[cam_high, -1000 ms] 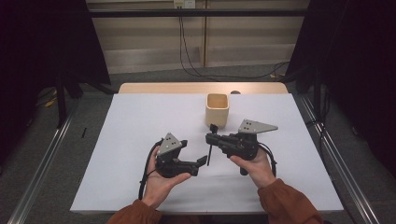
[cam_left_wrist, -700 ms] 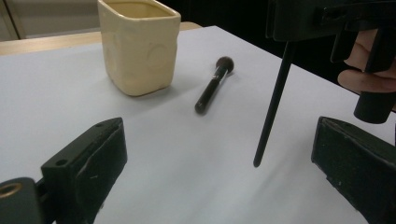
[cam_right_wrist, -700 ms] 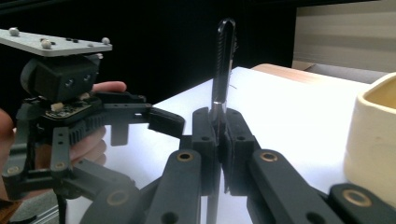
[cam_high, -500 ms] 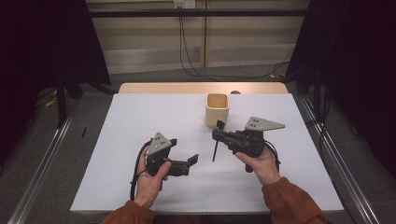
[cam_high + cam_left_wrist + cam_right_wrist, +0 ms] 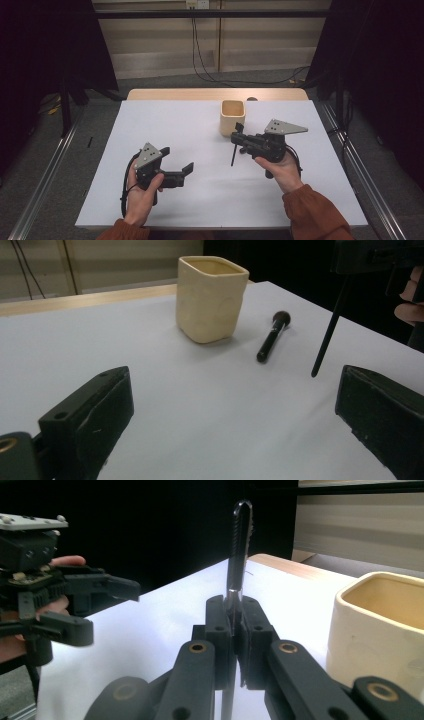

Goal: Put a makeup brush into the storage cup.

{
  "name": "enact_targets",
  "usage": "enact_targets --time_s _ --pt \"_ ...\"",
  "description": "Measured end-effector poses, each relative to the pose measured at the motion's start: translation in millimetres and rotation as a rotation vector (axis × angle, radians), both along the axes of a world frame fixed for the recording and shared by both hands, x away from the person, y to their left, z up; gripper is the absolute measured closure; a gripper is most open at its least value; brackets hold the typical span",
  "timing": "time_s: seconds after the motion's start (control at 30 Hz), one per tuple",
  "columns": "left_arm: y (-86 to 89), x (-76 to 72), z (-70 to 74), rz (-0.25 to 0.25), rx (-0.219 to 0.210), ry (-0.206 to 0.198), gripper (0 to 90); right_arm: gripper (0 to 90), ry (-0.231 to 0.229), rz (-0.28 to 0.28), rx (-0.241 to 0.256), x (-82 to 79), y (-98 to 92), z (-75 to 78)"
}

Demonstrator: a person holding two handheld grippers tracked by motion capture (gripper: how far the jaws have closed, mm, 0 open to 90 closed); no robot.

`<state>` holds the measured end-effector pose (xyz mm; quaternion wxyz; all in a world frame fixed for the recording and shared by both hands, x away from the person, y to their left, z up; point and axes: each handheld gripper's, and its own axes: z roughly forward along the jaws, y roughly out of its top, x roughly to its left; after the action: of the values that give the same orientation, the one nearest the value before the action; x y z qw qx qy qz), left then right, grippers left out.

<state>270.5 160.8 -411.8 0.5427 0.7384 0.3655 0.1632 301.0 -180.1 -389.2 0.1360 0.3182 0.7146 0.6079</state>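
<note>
- Right gripper (image 5: 239, 136) fingers clamp a thin black stick-like tool (image 5: 233, 152) upright, beside the cream square ceramic cup (image 5: 233, 116).
- Left gripper (image 5: 176, 161) fingers open, empty, over the white bench (image 5: 165, 125).
- Likely next: lift the tool above the cup's rim and lower it in.

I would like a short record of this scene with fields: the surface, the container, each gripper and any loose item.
surface: white table
container: cream square cup, upright, nothing seen inside
right gripper: shut on thin black tool, held upright beside the cup
left gripper: open, holds nothing, low over the table
loose item: black brush, lying on the table next to the cup
</note>
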Motion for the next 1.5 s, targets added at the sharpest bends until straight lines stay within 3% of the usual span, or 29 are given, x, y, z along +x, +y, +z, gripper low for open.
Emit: enact_targets --time_s 0.23,0.33,0.43,0.5,0.73,0.93,1.2,1.5 --pt "22.0 -2.3 -1.5 0.053 -0.008 -0.055 2.1 85.3 -0.007 -0.018 -0.011 7.6 -2.0 3.3" --pt "32.1 -4.2 -5.4 0.079 -0.035 -0.052 2.0 85.2 -0.01 -0.024 -0.002 10.3 -4.8 6.9" --pt "43.2 -6.1 -9.0 0.119 -0.029 -0.075 2.2 85.3 -0.016 -0.038 0.0 13.5 -7.6 11.1" --pt "49.2 -7.5 -9.6 0.122 -0.045 -0.07 2.2 85.3 -0.024 -0.046 -0.003 15.8 -8.7 14.0" --pt "71.6 -19.4 -14.8 0.149 -0.031 -0.096 1.9 85.3 -0.039 -0.071 -0.01 27.7 -12.3 22.3" --pt "81.0 -25.0 -15.7 0.148 -0.052 -0.115 1.2 85.2 -0.039 -0.076 -0.014 35.4 -11.3 27.2" --pt "81.8 -21.6 -19.1 0.164 -0.045 -0.139 1.4 85.2 -0.057 -0.095 -0.02 48.4 -8.2 37.3" --pt "82.6 -24.4 -17.2 0.161 -0.048 -0.13 1.5 85.2 -0.08 -0.156 -0.026 69.8 -11.8 51.1"
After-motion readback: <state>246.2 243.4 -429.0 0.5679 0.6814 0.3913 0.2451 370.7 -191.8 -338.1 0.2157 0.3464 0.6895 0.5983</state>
